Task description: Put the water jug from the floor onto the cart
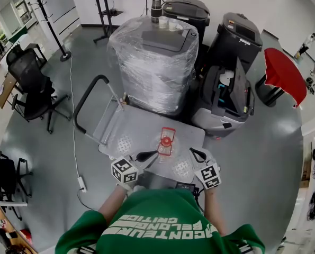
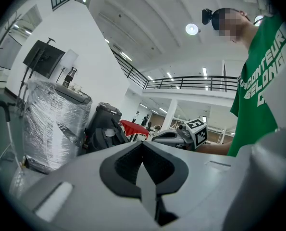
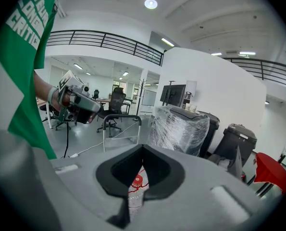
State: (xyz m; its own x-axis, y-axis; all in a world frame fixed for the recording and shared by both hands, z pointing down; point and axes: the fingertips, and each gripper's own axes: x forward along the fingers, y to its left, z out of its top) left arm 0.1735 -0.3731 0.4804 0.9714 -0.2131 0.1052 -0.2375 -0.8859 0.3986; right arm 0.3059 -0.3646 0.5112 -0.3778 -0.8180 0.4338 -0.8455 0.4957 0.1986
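Note:
The clear water jug (image 1: 166,141), with a red cap and red handle, stands upright on the grey deck of the flat cart (image 1: 126,127). It also shows in the right gripper view, where the jug (image 3: 135,190) sits just beyond the jaws, seen through their notch. My left gripper (image 1: 148,155) is at the cart's near edge, its tips close to the jug's base on the left. My right gripper (image 1: 196,154) hovers a little to the jug's right. Both the left gripper (image 2: 143,147) and the right gripper (image 3: 143,149) are shut with nothing between the jaws.
The cart's black handle (image 1: 88,102) rises at its left end. A plastic-wrapped bin (image 1: 156,62) and black machines (image 1: 228,78) crowd the cart's far side. A red table (image 1: 281,70) stands right, an office chair (image 1: 33,83) left, and a cable with power strip (image 1: 82,183) lies on the floor.

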